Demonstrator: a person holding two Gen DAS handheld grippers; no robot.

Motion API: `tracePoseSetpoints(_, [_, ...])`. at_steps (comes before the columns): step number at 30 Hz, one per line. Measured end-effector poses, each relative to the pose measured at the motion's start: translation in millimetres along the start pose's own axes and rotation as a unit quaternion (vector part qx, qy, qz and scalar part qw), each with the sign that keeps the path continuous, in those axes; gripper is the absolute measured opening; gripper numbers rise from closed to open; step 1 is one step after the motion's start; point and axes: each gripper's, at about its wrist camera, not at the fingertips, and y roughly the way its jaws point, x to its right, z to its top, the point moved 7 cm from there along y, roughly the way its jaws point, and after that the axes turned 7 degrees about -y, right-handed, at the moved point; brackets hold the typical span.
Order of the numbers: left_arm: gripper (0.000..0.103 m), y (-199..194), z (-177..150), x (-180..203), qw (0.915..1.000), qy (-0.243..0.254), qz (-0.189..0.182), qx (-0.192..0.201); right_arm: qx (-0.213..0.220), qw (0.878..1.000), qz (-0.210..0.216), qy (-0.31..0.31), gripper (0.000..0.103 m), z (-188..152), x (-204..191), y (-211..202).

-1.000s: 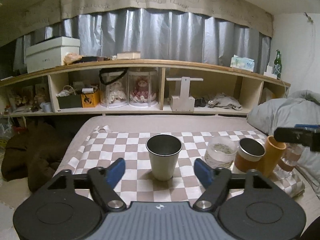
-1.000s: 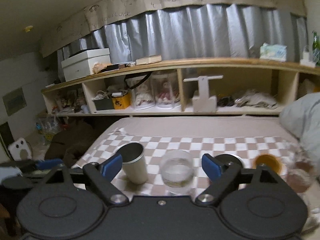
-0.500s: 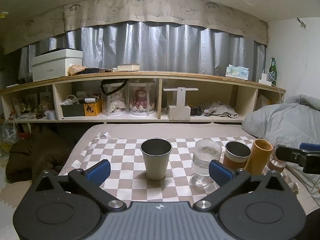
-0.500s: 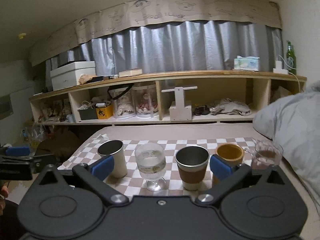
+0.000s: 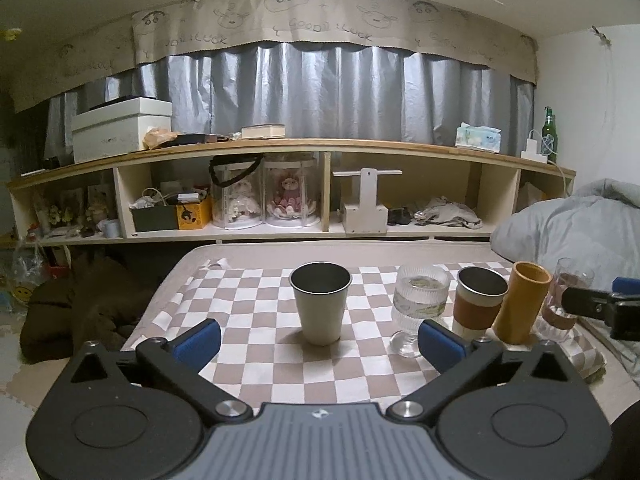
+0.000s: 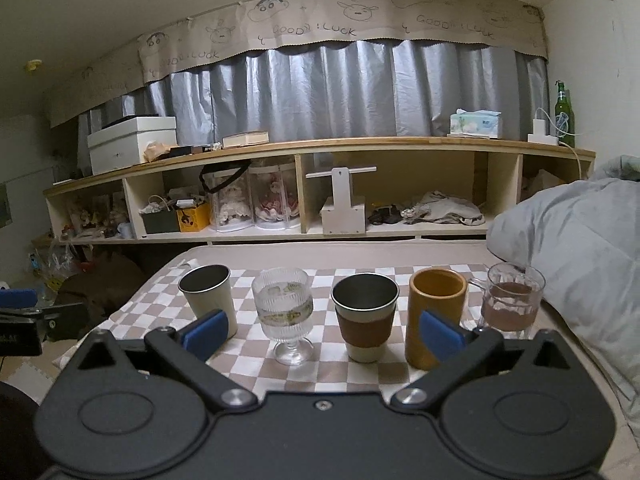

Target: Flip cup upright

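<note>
Cup [image 5: 320,303] stands upright, mouth up, on the checkered cloth [image 5: 264,360] ahead of your left gripper [image 5: 319,337], whose blue-padded jaws are spread wide and hold nothing. From your right gripper [image 6: 322,331], jaws likewise wide apart and empty, the same cup [image 6: 208,295] sits far left of a row: ribbed glass [image 6: 285,310], sleeved tumbler [image 6: 365,316], orange cup [image 6: 435,312], glass mug [image 6: 510,300].

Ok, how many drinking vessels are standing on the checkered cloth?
5, in a row: white cup leftmost, ribbed goblet, sleeved steel cup, orange cup, glass mug rightmost. All upright; none appears hidden.
</note>
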Motion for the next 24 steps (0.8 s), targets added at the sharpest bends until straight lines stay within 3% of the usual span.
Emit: tracePoseSetpoints(24, [0.103,2.6,-4.7,-2.6,1.0,0.006,0.006,0.0,-0.004,1.0,-0.006,-0.008,0.103,-2.6,-6.1,-0.8])
